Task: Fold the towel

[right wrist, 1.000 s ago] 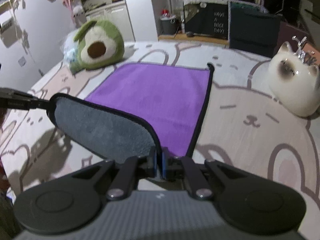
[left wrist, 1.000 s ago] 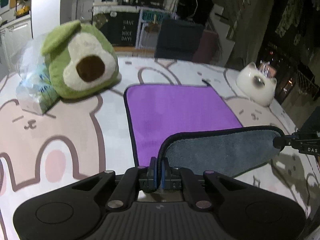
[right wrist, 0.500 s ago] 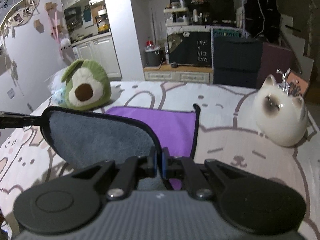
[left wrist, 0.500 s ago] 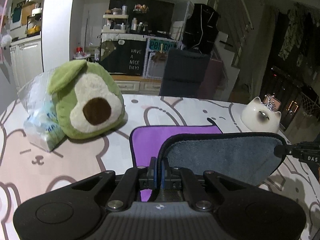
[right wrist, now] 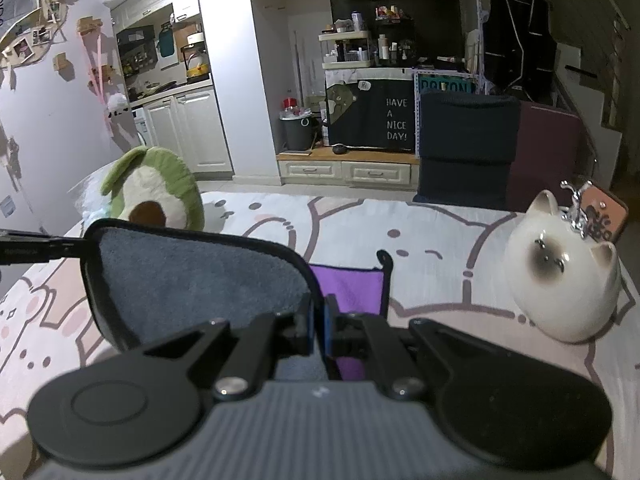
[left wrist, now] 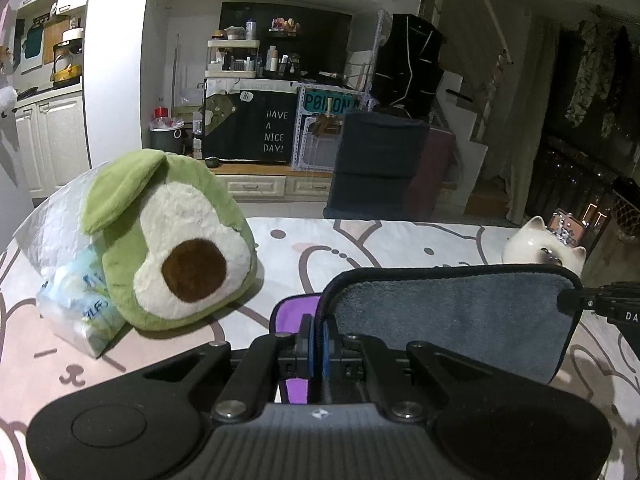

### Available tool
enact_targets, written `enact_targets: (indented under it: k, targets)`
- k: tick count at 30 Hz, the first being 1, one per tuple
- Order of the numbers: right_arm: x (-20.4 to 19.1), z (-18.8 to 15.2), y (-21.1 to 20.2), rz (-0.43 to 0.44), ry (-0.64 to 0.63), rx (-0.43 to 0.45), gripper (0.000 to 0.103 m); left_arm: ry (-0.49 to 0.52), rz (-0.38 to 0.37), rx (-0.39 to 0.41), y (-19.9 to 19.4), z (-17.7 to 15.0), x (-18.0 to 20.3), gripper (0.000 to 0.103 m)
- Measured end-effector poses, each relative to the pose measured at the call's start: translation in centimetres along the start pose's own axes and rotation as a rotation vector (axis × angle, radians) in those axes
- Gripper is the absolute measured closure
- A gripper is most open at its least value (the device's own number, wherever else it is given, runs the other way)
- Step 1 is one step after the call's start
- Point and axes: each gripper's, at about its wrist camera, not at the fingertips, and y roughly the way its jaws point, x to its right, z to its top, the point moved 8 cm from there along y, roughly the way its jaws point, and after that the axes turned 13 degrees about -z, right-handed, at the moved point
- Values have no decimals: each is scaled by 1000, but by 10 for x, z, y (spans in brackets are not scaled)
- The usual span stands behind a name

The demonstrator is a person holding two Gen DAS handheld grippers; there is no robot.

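Towel (left wrist: pixel 452 316) on bench (left wrist: pixel 380 240), near edge raised between both tongs | plush (left wrist: pixel 168 240) left, bag (left wrist: pixel 68 280) behind it | cat figurine (right wrist: pixel 560 276) right.

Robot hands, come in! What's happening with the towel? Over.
Left gripper and right gripper both shut on towel corners. Near edge lifted, grey side showing. Avocado plush and cat jar flank it, apart.
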Motion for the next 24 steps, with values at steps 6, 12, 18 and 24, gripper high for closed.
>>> enact_targets:
  k: [6, 12, 18, 24]
  targets:
    - [0, 11, 21, -8, -4, -6, 97, 6, 6, -14, 22, 8, -11, 99]
    - [-1, 20, 41, -16, -11, -18, 97, -4, 4, -18, 44, 17, -21, 99]
    - [0, 25, 65, -32, -7, -48, 97, -14, 7, -34, 67, 22, -32, 99]
    - [0, 24, 88, -45, -9, -73, 97, -22, 15, -47, 87, 25, -41, 99]
